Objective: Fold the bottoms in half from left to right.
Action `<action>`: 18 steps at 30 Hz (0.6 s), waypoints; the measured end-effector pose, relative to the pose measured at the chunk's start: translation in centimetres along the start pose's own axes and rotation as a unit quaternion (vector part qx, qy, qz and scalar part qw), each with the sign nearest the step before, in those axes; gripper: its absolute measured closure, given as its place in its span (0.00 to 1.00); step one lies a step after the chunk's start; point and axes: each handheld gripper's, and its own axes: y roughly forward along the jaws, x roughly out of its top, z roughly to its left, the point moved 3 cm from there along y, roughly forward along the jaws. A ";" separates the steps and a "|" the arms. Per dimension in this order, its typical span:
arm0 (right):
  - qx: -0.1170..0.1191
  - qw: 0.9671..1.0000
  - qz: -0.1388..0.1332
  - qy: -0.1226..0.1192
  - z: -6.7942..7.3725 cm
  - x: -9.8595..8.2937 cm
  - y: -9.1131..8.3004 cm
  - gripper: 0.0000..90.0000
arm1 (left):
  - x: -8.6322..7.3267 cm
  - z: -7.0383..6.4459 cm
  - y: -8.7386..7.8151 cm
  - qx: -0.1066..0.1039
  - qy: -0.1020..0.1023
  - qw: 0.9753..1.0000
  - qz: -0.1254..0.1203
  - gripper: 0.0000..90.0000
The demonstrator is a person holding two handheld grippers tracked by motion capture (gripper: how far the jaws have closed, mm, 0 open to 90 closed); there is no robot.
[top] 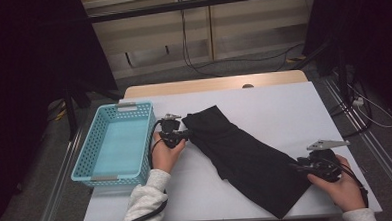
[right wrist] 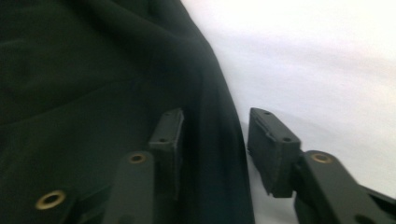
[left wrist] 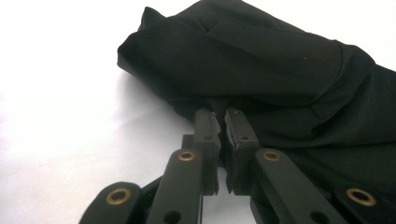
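Black cloth (top: 246,156) lies in a long folded strip across the white worktop (top: 284,111), from its upper end near the basket down to the near right corner. The left tongs (left wrist: 223,122) are closed almost completely, and the two jaws pinch a small fold at the edge of the cloth; the left gripper view shows the fabric going in between them. The left hand (top: 164,153) holds these tongs (top: 187,134) low and flat, probably so that they catch only the edge of the fabric and not the whole thickness.

The right tongs (right wrist: 215,135) are wide open, and the long side edge of the cloth runs through the gap between the jaws; one jaw rests over the fabric, the other over the bare worktop. They have hold of nothing yet. It seems the right hand (top: 340,184) sets them astride the edge in order to close on it, so that both ends can be lifted together.

Just beside the left hand stands a light blue basket (top: 88,160) with nothing inside, likely the place where the cloth must go.
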 end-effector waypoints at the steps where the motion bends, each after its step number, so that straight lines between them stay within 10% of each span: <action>1: 0.003 1.000 0.001 0.001 0.1 0.0 0.0 0.69 | 0.0 0.1 -0.2 0.004 0.000 1.000 0.000 0.94; 7: 0.035 0.999 0.007 0.006 0.5 0.0 0.2 0.97 | -0.2 0.3 0.0 0.005 -0.006 1.000 0.000 0.94; 18: 0.025 1.000 0.013 0.000 -1.3 -0.2 -1.3 0.98 | -0.2 0.4 0.3 0.008 0.010 1.000 -0.008 0.75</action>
